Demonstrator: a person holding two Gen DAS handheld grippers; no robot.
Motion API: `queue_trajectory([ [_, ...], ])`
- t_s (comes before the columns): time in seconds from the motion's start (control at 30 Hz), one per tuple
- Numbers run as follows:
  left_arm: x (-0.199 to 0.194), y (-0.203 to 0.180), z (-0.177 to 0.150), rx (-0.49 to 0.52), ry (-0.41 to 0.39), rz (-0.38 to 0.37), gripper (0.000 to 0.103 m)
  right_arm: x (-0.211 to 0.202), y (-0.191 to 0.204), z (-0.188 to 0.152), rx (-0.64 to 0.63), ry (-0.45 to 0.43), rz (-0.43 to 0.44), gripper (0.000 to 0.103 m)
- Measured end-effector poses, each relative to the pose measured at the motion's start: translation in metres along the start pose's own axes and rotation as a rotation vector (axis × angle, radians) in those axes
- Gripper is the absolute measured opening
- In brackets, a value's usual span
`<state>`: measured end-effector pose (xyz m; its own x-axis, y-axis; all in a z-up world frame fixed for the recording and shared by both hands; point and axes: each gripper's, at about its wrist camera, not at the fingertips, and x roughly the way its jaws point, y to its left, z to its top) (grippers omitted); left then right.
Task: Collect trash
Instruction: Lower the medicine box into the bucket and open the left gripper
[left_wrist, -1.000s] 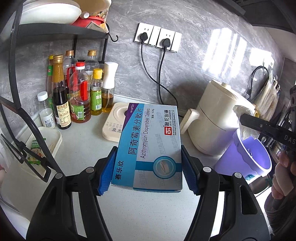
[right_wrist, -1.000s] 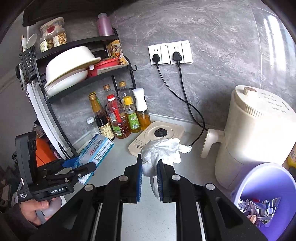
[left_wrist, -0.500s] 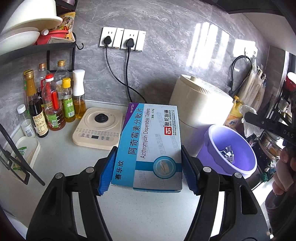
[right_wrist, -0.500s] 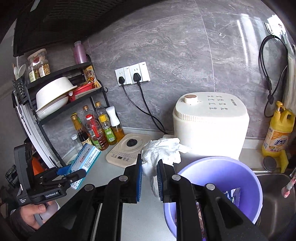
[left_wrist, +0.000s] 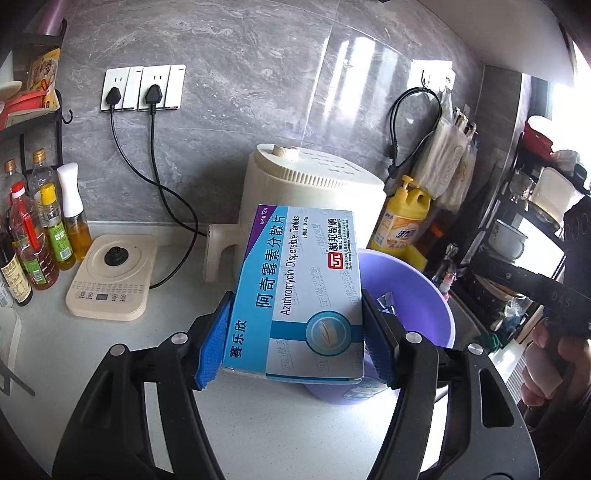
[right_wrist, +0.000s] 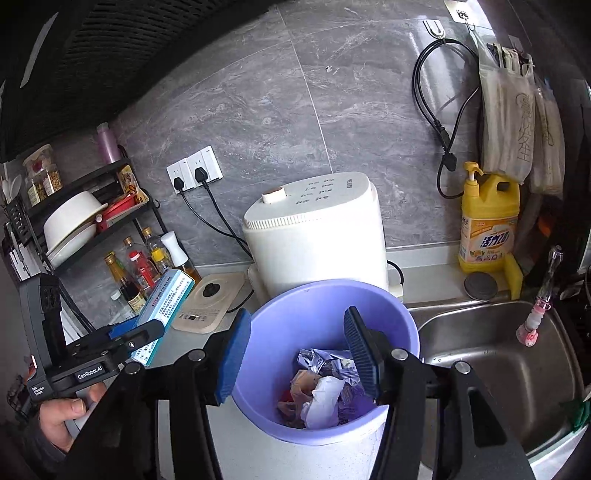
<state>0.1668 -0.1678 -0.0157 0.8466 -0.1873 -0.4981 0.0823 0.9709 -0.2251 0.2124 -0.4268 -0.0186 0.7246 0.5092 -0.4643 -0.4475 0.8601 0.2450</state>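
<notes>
My left gripper (left_wrist: 297, 336) is shut on a blue and white medicine box (left_wrist: 299, 291), held in the air just left of the purple trash bin (left_wrist: 424, 291). In the right wrist view the box (right_wrist: 166, 306) shows at the left, beside the bin (right_wrist: 321, 295). My right gripper (right_wrist: 295, 349) is open and empty, directly above the bin's mouth. A crumpled white tissue (right_wrist: 323, 402) lies inside the bin on foil wrappers (right_wrist: 328, 363) and other trash.
A white appliance (right_wrist: 314, 236) stands behind the bin. A cream hot plate (left_wrist: 110, 277) and several bottles (left_wrist: 37, 236) sit to the left. A steel sink (right_wrist: 495, 362) and a yellow detergent bottle (right_wrist: 487, 221) are to the right.
My right gripper moved over the bin, opened and let go of the white tissue, which now lies in the bin. My left gripper carried the box rightward toward the bin.
</notes>
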Motion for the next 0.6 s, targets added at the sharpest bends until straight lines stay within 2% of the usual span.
queue_trajectory([
  [0.43, 0.043, -0.078, 0.008, 0.087, 0.039, -0.149, 0.065, -0.053, -0.067, -0.014, 0.084, -0.036, -0.137, 0.053],
  [0.57, 0.059, -0.102, 0.005, 0.132, 0.085, -0.196, 0.066, -0.066, -0.08, -0.018, 0.104, -0.042, -0.163, 0.053],
  [0.6, 0.06, -0.105, 0.004, 0.136, 0.084, -0.2, 0.073, -0.067, -0.083, -0.019, 0.109, -0.041, -0.166, 0.053],
])
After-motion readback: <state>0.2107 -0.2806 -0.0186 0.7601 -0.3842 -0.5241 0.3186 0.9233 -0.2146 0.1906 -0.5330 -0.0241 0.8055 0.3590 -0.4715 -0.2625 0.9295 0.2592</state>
